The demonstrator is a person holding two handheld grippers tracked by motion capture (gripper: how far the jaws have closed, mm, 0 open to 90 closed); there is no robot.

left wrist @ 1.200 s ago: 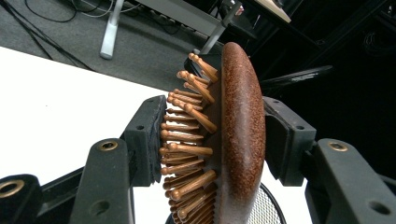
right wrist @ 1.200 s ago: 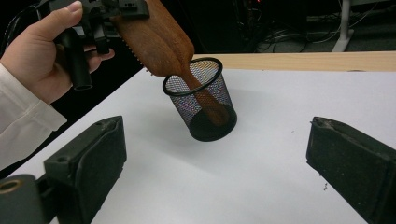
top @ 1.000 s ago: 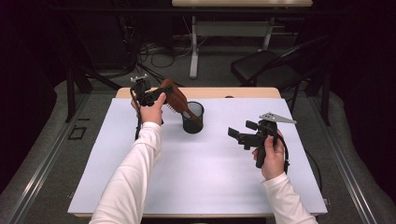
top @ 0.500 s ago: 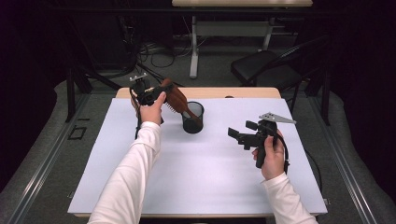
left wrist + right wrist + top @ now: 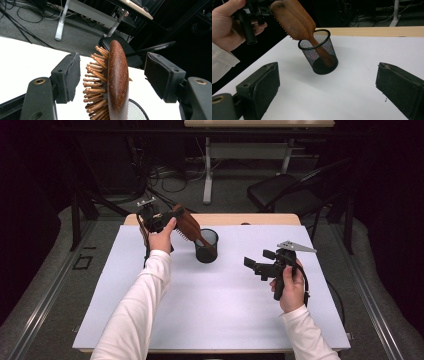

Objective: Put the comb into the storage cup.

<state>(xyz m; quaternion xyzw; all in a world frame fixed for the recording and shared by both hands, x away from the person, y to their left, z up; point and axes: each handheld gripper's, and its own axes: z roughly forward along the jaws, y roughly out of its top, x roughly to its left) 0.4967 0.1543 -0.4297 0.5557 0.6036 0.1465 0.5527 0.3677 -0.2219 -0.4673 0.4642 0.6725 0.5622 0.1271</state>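
Note:
A brown wooden hairbrush leans handle-down in a black mesh cup at the back of the white table. My left gripper is up at the brush head. In the left gripper view the head stands between the pads with a gap on each side, bristles toward the left pad. The jaws have just been opening and hold nothing. My right gripper hovers right of centre, open and empty. It faces the cup and brush.
The white tabletop ends in a wooden strip at the back. Beyond it are a dark chair, a desk leg and floor cables. A cable trails from the right gripper over the table's right side.
The left jaws have spread a little around the brush head, which stays leaning in the cup. Neither hand has shifted.

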